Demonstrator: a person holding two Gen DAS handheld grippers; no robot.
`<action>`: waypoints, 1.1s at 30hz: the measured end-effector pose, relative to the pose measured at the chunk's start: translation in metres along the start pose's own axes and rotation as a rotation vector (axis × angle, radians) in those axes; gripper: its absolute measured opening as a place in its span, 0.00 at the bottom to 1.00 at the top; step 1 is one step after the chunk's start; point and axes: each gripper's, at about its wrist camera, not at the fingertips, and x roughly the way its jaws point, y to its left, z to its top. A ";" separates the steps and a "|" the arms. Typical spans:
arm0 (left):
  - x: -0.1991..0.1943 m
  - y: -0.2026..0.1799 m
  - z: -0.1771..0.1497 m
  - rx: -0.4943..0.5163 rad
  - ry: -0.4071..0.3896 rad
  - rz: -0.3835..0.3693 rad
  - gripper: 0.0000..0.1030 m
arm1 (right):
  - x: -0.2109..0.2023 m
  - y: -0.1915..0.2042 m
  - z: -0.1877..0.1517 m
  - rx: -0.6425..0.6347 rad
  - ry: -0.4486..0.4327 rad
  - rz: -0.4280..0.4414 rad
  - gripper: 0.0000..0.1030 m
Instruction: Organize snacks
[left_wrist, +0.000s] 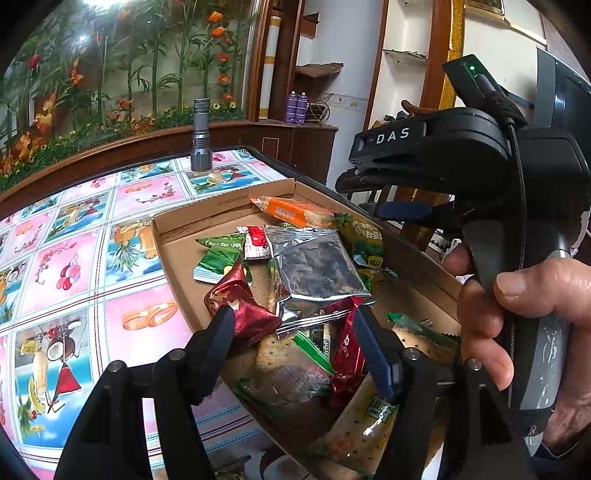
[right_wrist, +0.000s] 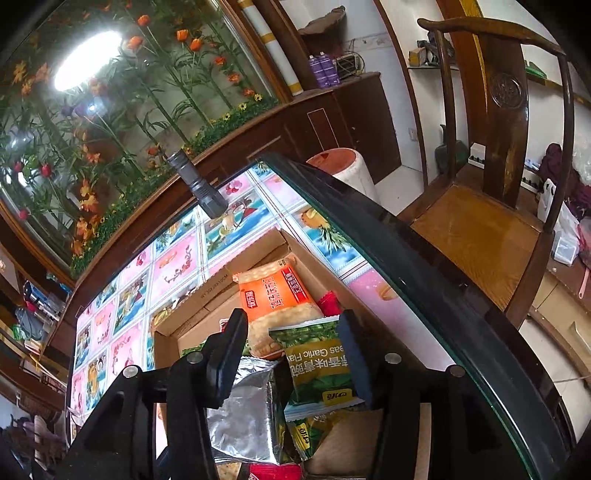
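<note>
Left wrist view: the snacks lie heaped in a shallow cardboard box (left_wrist: 173, 236) on the table, and everything else is best placed from that box. At the middle of the heap sits a silver foil pouch (left_wrist: 317, 273); against its near-left corner lies a red foil candy (left_wrist: 240, 306), and toward the far wall of the box an orange cracker pack (left_wrist: 295, 212) leans on the rim. The left gripper (left_wrist: 295, 325) hangs over the near end of the box with its jaws apart, one finger beside the red candy, the other at a red wrapper (left_wrist: 347, 350), neither pad pressing anything that I can see. Cracker packets (left_wrist: 288, 365) lie under it.

The right gripper (right_wrist: 291, 354) stands over the far-right part of the box, jaws parted too, with a green pea packet (right_wrist: 321, 365) between the fingers (whether a pad touches it I cannot tell). A person's hand (left_wrist: 517, 314) grips its handle.

Beyond the box's far wall a grey flashlight (left_wrist: 201, 136) stands upright on the patterned tablecloth (left_wrist: 74, 266). Past the table edge on the right stands a wooden chair (right_wrist: 480, 229).
</note>
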 end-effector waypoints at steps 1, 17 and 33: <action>0.000 0.001 0.000 -0.002 -0.001 0.002 0.68 | 0.000 0.000 0.000 -0.001 -0.002 -0.004 0.54; -0.031 0.029 -0.006 -0.054 -0.063 0.064 0.93 | -0.025 0.001 0.001 -0.011 -0.180 -0.101 0.72; -0.035 0.040 -0.022 -0.005 -0.004 0.116 0.98 | -0.077 -0.019 -0.053 0.001 -0.383 -0.225 0.80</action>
